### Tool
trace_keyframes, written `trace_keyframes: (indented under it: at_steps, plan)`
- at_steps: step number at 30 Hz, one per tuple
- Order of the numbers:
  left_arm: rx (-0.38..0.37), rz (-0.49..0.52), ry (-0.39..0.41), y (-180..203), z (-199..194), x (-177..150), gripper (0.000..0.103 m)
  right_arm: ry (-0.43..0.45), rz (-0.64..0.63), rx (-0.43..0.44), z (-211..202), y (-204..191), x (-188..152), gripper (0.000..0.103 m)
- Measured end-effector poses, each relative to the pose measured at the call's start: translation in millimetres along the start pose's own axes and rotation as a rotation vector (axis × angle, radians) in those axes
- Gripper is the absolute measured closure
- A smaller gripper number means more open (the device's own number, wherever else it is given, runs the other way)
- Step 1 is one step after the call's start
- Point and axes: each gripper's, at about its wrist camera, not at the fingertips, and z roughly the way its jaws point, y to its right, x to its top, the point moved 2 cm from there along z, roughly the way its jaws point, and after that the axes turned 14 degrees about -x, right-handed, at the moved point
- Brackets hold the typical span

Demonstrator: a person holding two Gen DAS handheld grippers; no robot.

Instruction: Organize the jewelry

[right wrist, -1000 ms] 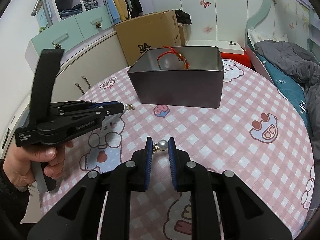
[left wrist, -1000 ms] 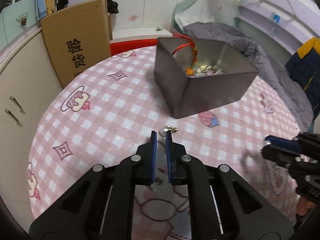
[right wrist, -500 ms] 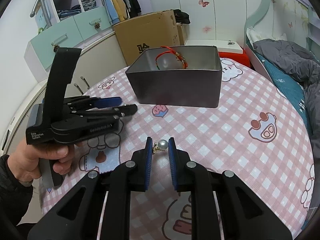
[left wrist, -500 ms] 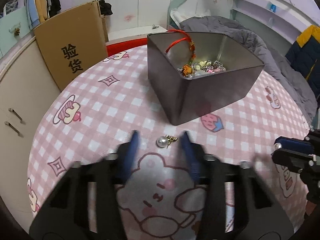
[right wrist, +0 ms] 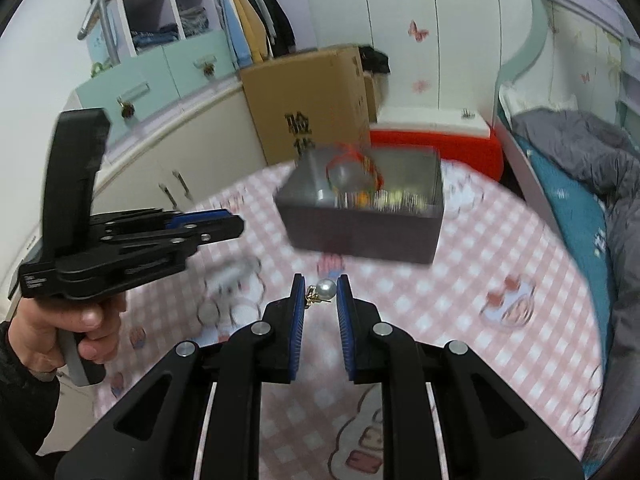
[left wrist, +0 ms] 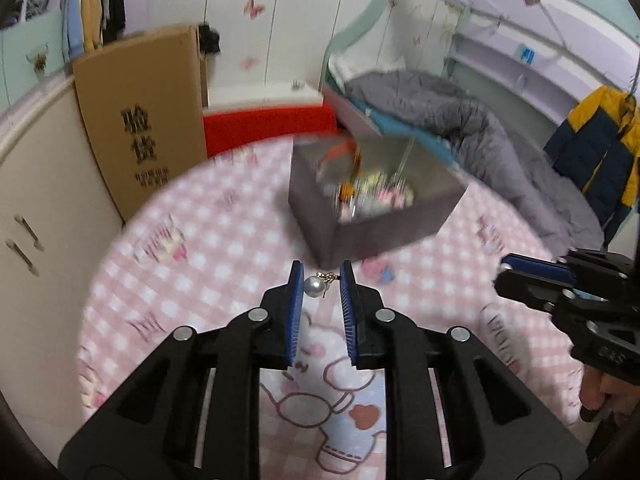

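Each gripper pinches 1 pearl earring: left gripper (left wrist: 321, 280) on its earring (left wrist: 314, 286), right gripper (right wrist: 320, 286) on the other (right wrist: 325, 290). Both face the far gray box (right wrist: 360, 216) of jewelry, probably for dropping.

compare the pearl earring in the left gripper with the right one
The left earring keeps its pearl by the left jaw, the right earring by the right jaw. Gold fitting points right on the left earring, left on the right earring. Shared: pale pearl, clamped between jaws.
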Motion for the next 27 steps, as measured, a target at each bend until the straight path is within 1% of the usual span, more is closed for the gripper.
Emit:
trace_keyframes:
  at_steps: [1,4,6,9,10,12,15,18,23,24,25,26,27]
  plan:
    - [-0.003,0.007,0.015,3,-6,6,0.085,0.023,-0.005,0.000,-5,2,10,0.088]
    - [-0.022,0.051,0.080,16,-29,37,0.085,0.088,-0.019,0.000,-19,6,44,0.088]
    - [-0.036,0.066,0.106,23,-35,52,0.085,0.133,-0.020,0.002,-27,10,69,0.088]
    - [-0.052,0.074,0.122,29,-33,74,0.085,0.156,-0.010,0.016,-28,16,94,0.088]
    - [-0.063,0.072,0.118,30,-29,81,0.085,0.155,-0.005,0.020,-25,17,104,0.088]
    - [-0.077,0.061,0.109,31,-21,87,0.085,0.141,0.023,0.054,-19,21,113,0.088]
    - [-0.098,0.045,0.093,32,-8,96,0.085,0.089,0.074,0.096,1,27,123,0.088]
    - [-0.110,0.036,0.067,31,8,98,0.085,0.048,0.115,0.131,13,30,123,0.087]
    - [-0.088,0.033,0.030,26,28,92,0.084,-0.017,0.156,0.164,37,32,119,0.086]
    - [-0.072,0.033,0.019,23,32,90,0.079,-0.025,0.161,0.162,40,33,119,0.086]
    - [-0.054,0.034,0.009,22,35,89,0.068,-0.038,0.171,0.153,45,35,119,0.080]
    - [-0.014,0.039,0.001,19,36,86,0.030,-0.048,0.184,0.147,47,38,118,0.061]
    - [0.017,0.047,0.016,18,34,85,0.011,-0.050,0.196,0.140,48,40,118,0.045]
